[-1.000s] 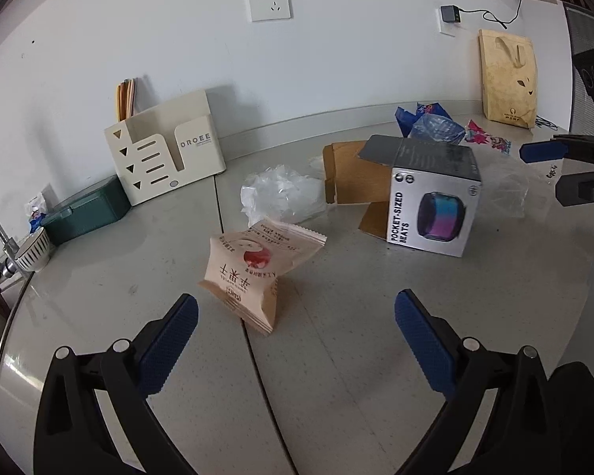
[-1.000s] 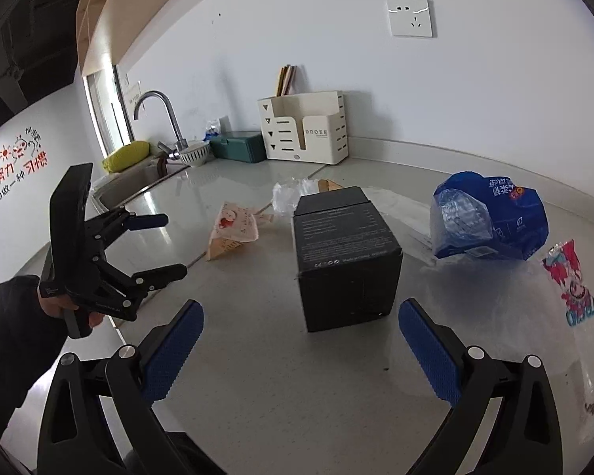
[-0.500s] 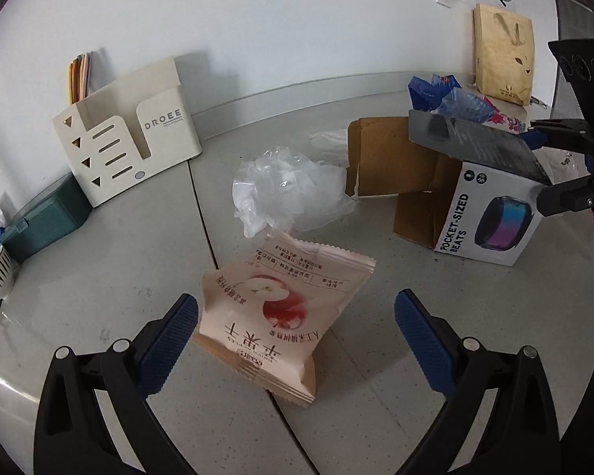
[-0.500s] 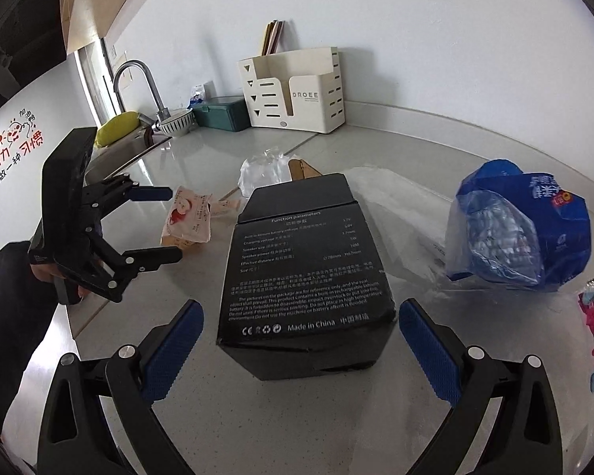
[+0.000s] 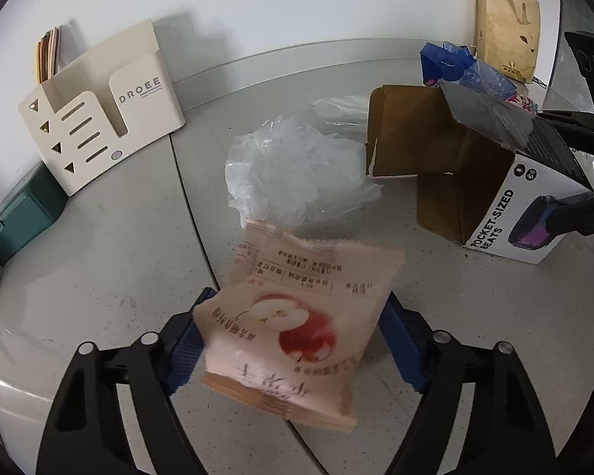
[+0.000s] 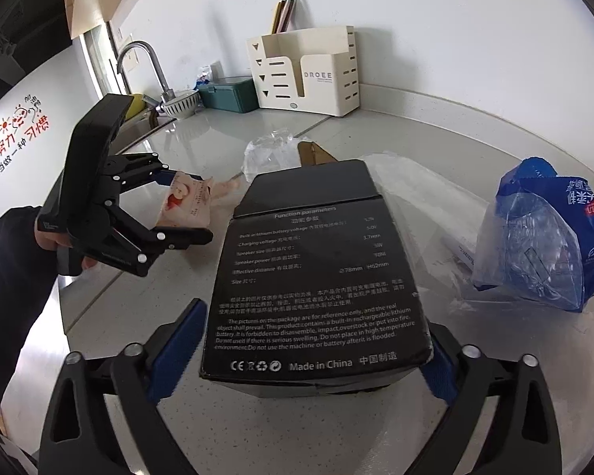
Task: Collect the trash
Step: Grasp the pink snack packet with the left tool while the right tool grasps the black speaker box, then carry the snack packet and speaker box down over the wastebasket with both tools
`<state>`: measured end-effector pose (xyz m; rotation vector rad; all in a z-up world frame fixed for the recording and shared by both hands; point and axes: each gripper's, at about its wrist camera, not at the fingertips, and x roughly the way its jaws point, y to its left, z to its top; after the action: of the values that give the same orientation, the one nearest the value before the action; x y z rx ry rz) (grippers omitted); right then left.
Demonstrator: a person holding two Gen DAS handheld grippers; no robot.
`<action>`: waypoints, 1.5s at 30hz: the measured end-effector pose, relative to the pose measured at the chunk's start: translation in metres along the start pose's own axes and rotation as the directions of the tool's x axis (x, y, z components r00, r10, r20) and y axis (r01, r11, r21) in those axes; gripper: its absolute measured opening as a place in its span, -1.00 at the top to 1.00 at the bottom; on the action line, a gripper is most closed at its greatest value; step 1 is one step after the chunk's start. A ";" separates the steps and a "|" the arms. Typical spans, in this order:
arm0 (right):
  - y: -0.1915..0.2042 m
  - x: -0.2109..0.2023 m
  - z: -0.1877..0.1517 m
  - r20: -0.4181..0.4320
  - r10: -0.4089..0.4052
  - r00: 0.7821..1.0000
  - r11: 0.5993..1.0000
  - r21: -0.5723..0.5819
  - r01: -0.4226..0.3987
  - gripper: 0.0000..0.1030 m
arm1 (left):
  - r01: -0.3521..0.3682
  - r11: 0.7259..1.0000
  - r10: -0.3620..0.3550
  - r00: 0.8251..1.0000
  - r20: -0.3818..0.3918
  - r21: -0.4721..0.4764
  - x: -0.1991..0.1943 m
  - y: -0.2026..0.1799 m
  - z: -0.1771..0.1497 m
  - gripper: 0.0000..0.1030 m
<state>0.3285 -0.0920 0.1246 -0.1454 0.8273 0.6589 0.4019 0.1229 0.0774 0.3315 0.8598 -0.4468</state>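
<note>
The left gripper [image 5: 293, 340] has just been closing its jaws, and the pink snack bag [image 5: 297, 324] stands between its blue pads; the pads sit at the bag's two sides, though a firm squeeze cannot be told from the left wrist view. From the right wrist view the same bag [image 6: 186, 202] shows at 9 o'clock, between the left gripper's fingers. The bag rests on the grey counter [image 5: 99, 257].

The right gripper [image 6: 309, 360] has also just been closing, with the black box [image 6: 316, 277] between its pads. The pads lie against the box's lower sides; whether they press is unclear. In the left wrist view that box [image 5: 507, 198] sits at 3 o'clock, its brown flaps open.

A crumpled clear plastic bag [image 5: 293, 174] lies at 12 o'clock just beyond the snack bag. A blue wrapper [image 6: 542, 237] lies at 3 o'clock of the box. A cream organizer [image 5: 95, 118] stands against the wall at 10 o'clock.
</note>
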 end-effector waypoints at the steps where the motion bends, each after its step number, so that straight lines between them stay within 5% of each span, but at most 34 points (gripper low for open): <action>1: -0.001 0.001 0.001 -0.005 0.002 1.000 1.000 0.004 -0.002 -0.63 | -0.004 1.000 0.004 1.000 -0.009 0.003 0.002 -0.001 0.001 -0.24; 7: 0.001 -0.004 -0.001 0.001 -0.010 1.000 1.000 0.016 0.010 -0.60 | 0.005 1.000 -0.005 1.000 -0.016 -0.014 0.004 0.001 0.003 0.00; 21: 0.017 -0.054 -0.015 0.069 -0.002 0.998 0.999 0.047 -0.001 -0.58 | 0.020 0.999 -0.018 0.997 0.069 -0.038 -0.039 -0.026 0.001 0.03; 31: 0.033 -0.120 -0.054 0.137 -0.029 0.990 0.995 0.097 0.016 -0.58 | 0.048 0.992 -0.030 0.989 0.144 -0.120 -0.090 -0.070 -0.032 0.03; 45: 0.060 -0.185 -0.126 0.203 -0.049 0.978 0.985 0.173 0.013 -0.58 | 0.137 0.980 -0.093 0.956 0.277 -0.143 -0.161 -0.146 -0.082 0.03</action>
<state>0.1219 -0.1808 0.1804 0.0651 0.6758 0.5598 0.1834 0.0740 0.1394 0.0681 0.6452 -0.5146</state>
